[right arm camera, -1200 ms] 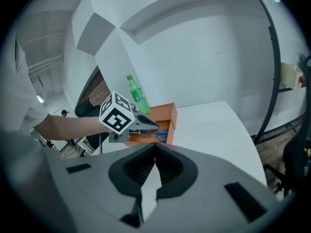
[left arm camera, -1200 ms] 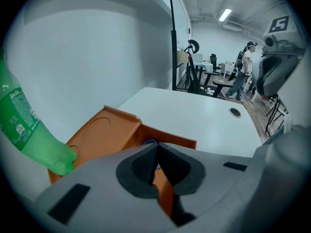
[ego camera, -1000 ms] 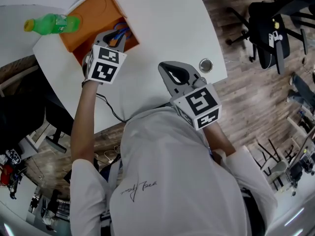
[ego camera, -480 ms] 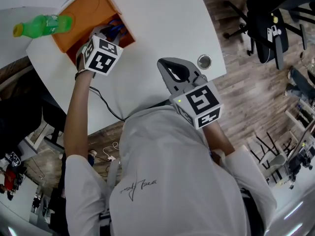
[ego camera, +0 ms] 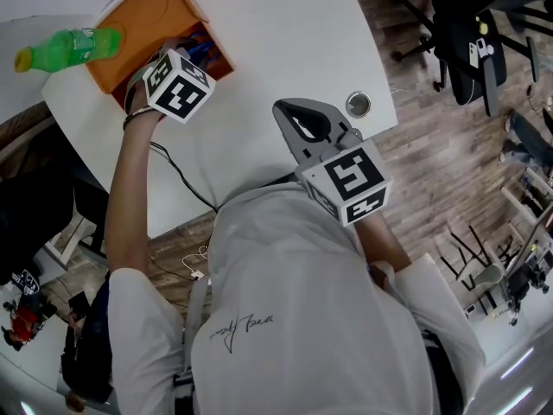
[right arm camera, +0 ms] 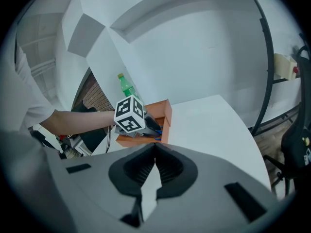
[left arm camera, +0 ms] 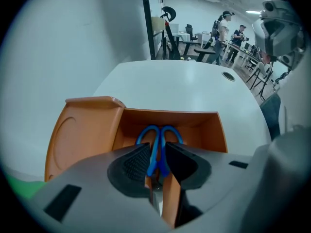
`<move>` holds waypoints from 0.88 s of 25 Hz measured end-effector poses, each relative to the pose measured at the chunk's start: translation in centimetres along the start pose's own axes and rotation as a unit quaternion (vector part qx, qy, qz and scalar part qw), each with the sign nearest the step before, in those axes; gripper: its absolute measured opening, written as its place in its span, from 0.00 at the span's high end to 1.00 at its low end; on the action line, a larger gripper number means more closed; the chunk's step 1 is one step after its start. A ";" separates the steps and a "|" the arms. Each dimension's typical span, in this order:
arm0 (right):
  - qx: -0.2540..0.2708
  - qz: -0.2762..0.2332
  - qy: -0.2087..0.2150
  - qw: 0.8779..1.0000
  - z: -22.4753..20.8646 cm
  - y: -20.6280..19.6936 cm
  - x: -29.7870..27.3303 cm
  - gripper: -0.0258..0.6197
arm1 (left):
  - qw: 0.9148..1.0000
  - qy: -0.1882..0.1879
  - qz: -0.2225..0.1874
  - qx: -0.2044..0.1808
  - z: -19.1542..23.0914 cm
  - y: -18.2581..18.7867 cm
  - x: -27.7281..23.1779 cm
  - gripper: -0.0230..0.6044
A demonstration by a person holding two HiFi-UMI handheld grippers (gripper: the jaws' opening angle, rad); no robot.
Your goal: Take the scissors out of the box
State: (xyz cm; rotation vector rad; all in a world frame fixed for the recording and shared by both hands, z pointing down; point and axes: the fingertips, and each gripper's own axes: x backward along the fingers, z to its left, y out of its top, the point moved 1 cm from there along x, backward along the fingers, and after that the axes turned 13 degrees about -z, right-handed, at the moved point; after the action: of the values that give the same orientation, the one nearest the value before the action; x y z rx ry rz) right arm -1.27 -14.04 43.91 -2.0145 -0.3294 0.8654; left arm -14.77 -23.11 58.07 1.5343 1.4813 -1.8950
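Note:
An orange box (ego camera: pixel 147 20) with its lid flipped open sits at the far left corner of the white table (ego camera: pixel 285 33). Blue-handled scissors (left arm camera: pixel 159 131) stand in it, handles up; in the head view only a bit of blue from the scissors (ego camera: pixel 201 52) shows. My left gripper (left arm camera: pixel 156 155) points steeply down into the box; its jaws are opening, with the scissors' handles in the narrow gap between the pads. In the head view its marker cube hides the left gripper (ego camera: pixel 192 50). My right gripper (ego camera: pixel 304 124) hovers over the table's near edge, shut and empty; its view shows the box (right arm camera: pixel 163 113).
A green bottle (ego camera: pixel 62 48) lies just left of the box. A round metal grommet (ego camera: pixel 358 105) is set in the table near the right gripper. A black cable (ego camera: pixel 177 175) hangs off the near edge. Office chairs (ego camera: pixel 471 33) stand on the wooden floor to the right.
My left gripper has tilted down and sunk into the box, over the scissors. The right gripper has stayed where it was.

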 end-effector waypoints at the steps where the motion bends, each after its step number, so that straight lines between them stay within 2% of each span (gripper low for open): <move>1: 0.000 0.001 -0.001 1.000 -0.1 -0.1 0.0 0.94 | 1.000 -0.003 0.001 -0.001 0.0 -0.1 0.0 0.78; 4: -0.002 0.005 -0.003 1.000 -0.2 -0.3 -0.1 0.94 | 1.000 -0.009 0.008 -0.004 -0.2 -0.1 -0.1 0.79; 11: -0.007 0.006 0.001 1.000 0.1 -0.4 -0.3 0.94 | 0.997 -0.018 0.049 -0.051 -0.6 0.2 -0.2 0.81; 22: -0.007 0.001 -0.004 1.000 -0.2 -0.3 0.4 0.94 | 0.999 -0.014 0.036 -0.004 -1.2 -0.5 0.4 0.81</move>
State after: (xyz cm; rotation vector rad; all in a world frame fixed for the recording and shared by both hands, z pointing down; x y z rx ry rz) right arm -0.84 -13.76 44.08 -2.0261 -0.3390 0.8737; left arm -14.67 -21.78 58.06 1.5313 1.4008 -1.8592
